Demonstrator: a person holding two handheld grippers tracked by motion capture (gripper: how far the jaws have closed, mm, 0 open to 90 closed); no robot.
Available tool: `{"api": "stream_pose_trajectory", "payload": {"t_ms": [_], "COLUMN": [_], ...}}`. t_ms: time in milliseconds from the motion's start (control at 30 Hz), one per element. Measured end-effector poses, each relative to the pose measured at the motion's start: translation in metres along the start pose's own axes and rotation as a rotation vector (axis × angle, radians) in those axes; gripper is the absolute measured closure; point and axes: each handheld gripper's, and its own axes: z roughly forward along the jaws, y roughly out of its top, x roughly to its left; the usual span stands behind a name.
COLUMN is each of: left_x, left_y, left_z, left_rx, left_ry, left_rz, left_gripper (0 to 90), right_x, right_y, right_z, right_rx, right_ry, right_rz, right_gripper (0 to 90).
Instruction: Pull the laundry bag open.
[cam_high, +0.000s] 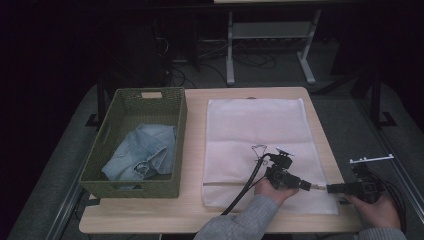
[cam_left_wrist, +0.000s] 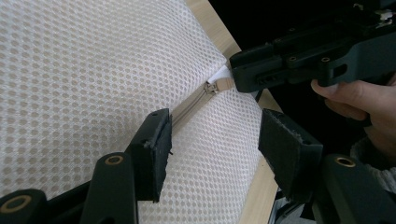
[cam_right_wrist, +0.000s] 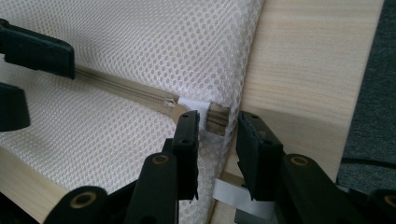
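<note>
— Right gripper (cam_right_wrist: 215, 140), what is it doing?
— Its jaws stand partly apart at the end of the zipper (cam_right_wrist: 140, 95), astride the zip pull (cam_right_wrist: 192, 106) at the mesh laundry bag's (cam_high: 255, 130) edge; no firm pinch visible.
— Left gripper (cam_left_wrist: 212, 140)?
— Spread wide over the zipper line, pads clear of the mesh. The bag lies flat on the table (cam_high: 195, 212), right of the green basket (cam_high: 102, 155) holding denim (cam_high: 142, 152).

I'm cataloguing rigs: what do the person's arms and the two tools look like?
Both tools, left and right, are black, with flat dark-padded jaws on arms with brass-coloured rivets. Thick black cables trail from them. The person's sleeves are grey knit.
</note>
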Motion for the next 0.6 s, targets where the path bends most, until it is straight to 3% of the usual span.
{"api": "stream_pose_trajectory", "payload": {"t_ms": [267, 600], "left_x": [0.002, 0.004], "left_y": [0.001, 0.002], "left_z": [0.011, 0.022], "left_rx": [0.019, 0.024], "left_ry": [-0.005, -0.031], "left_rz": [-0.017, -0.053], "left_gripper": [45.5, 48.5], "right_x": [0.000, -0.002], "right_y": [0.001, 0.000], "right_z": [0.003, 0.006], "right_rx": [0.008, 0.011], "right_ry": [0.010, 0.023], "right_rz": [0.007, 0.016], "right_gripper": [66.0, 78.2]}}
